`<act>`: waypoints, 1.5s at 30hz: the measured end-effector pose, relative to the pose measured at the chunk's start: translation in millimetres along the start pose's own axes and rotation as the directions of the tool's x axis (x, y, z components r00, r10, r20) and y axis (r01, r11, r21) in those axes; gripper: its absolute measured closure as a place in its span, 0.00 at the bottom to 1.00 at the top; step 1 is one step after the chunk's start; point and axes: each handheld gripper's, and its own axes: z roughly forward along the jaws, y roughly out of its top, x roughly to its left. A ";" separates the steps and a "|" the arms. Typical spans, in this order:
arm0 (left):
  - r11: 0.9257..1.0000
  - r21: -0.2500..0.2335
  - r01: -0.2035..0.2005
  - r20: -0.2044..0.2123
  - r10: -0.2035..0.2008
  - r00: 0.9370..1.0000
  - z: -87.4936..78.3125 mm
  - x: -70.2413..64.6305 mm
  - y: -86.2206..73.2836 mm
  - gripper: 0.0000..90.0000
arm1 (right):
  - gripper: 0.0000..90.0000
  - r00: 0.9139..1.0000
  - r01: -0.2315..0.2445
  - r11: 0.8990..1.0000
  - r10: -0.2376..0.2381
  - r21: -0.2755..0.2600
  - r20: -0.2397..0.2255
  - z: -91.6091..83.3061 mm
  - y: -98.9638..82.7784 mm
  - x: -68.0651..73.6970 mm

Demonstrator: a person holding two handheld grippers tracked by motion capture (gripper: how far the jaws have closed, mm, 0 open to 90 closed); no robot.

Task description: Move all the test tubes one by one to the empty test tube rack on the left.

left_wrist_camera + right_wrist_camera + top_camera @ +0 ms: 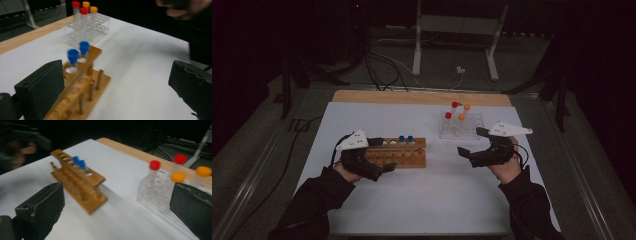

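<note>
Two hand-held grippers flank a wooden tube rack point(398, 152) on a white-covered table point(432, 200); all places below are given relative to this rack. The rack's long axis runs left to right across the table, and two blue-capped tubes point(406, 139) stand upright in its back row, toward its right end. The left gripper point(379, 156) sits at the rack's left end, just beside it, with its jaws spread wide and nothing between them; in the left gripper view the rack stretches away from the near jaw, and the blue caps point(78, 51) stand beyond that jaw, not in the gap. The right gripper point(469, 142) hovers to the right of the rack, well clear of it, jaws likewise spread and empty. Beyond the rack's right end and farther back stands a clear plastic rack point(461, 129) holding four tubes, two red-capped point(167, 162) and two orange-capped point(191, 174); it lies just behind the right gripper. Judged from this layout, the right gripper is the nearer tool for the clear rack's tubes, the left for the wooden rack, and a transfer between racks would run rightward and back along the wooden rack's long axis.
</note>
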 end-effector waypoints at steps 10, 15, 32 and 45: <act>0.999 -0.042 0.034 0.028 -0.032 0.999 -19.6 -15.1 -27.7 0.00 | 0.04 0.996 -0.002 0.999 -0.001 0.032 0.084 29.0 -7.8 -37.7; 0.998 -0.039 0.046 0.014 -0.045 0.999 -26.4 -20.2 -40.7 0.00 | 0.16 0.993 -0.025 0.998 0.019 0.049 0.120 48.0 -16.5 -52.3; 0.997 -0.047 0.061 0.005 -0.061 0.998 -37.3 -22.3 -55.4 0.00 | 0.66 0.969 -0.081 0.989 0.048 0.127 0.243 102.5 -25.0 -80.8; 0.997 -0.037 0.070 0.012 -0.070 0.997 -35.2 -19.9 -56.8 0.00 | 0.83 0.964 -0.080 0.986 0.039 0.147 0.264 108.5 -24.8 -82.7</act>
